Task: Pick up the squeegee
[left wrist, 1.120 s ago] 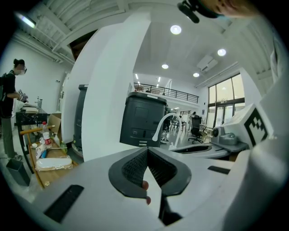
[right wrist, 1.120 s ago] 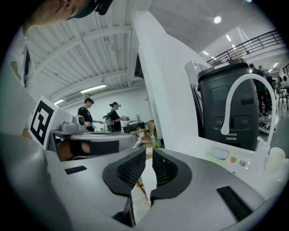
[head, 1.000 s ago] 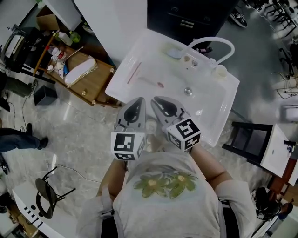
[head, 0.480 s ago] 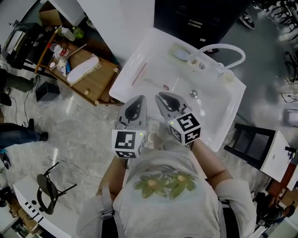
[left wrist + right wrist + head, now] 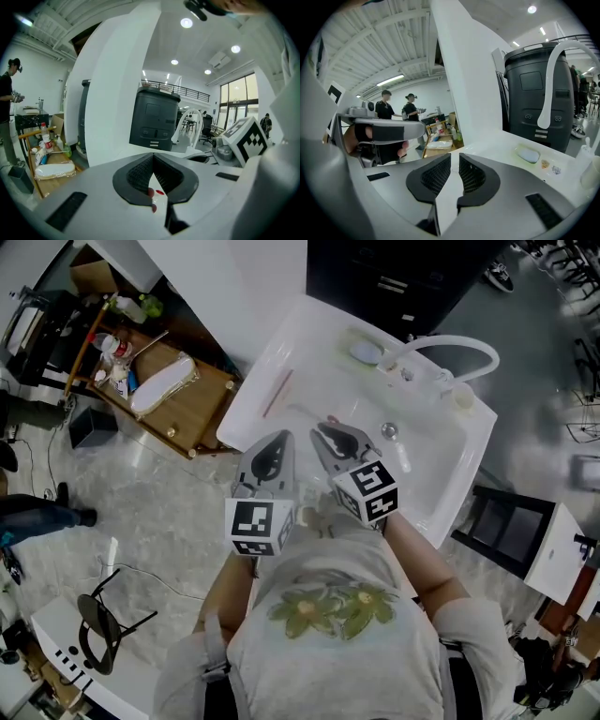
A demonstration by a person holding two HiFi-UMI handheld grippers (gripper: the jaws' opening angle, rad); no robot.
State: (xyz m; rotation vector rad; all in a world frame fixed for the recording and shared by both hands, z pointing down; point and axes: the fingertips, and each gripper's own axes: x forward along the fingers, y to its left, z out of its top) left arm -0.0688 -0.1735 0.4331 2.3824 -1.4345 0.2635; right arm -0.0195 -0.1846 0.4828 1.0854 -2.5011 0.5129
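The squeegee, as best I can judge, is the thin reddish strip (image 5: 277,392) lying flat on the left drainboard of the white sink (image 5: 441,484). It lies beyond the tips of both tongs and neither touches it. My left tongs (image 5: 278,440) hover at the sink's near rim, jaws closed tip to tip on nothing. My right tongs (image 5: 330,430) hover just beside them over the basin, jaws a narrow slit apart and empty. A white arched faucet (image 5: 455,341) stands at the far side, and a cluttered wooden table (image 5: 183,404) sits left of the sink.
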